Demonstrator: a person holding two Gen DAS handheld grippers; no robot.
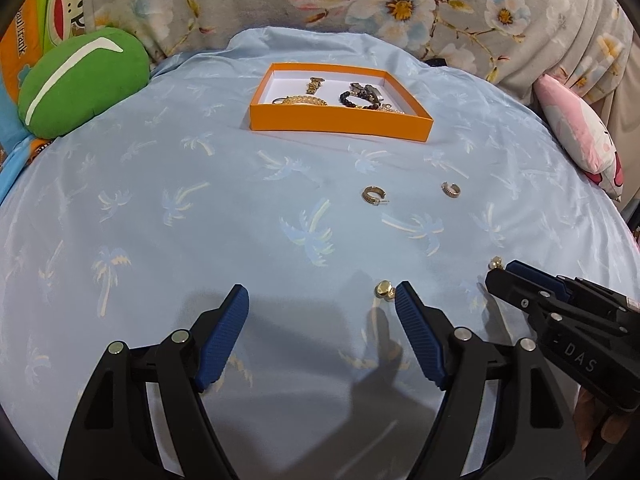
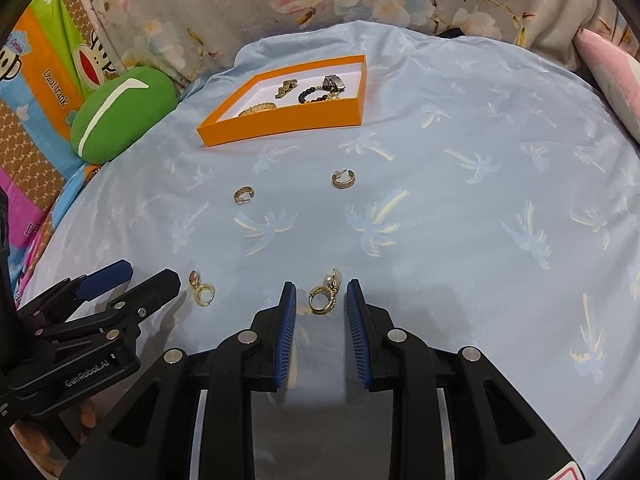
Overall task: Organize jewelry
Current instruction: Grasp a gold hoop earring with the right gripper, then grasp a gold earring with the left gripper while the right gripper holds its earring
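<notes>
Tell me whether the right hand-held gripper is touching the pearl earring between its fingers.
Apart. The right wrist view shows the pearl earring lying between the right hand-held gripper's open fingers, with cloth visible either side.

Bright, even indoor light, sharp focus

Soft shadows at six o'clock on the blue cloth (image 1: 160,208); fisheye bending and dark corners at the rims.

Open cloth (image 1: 168,216) btwn grippers & box (image 1: 340,122).
Near side of box: two hoops (image 2: 343,179) lie in the way; pillow (image 1: 80,80) crowds box's left, bare cloth right.
</notes>
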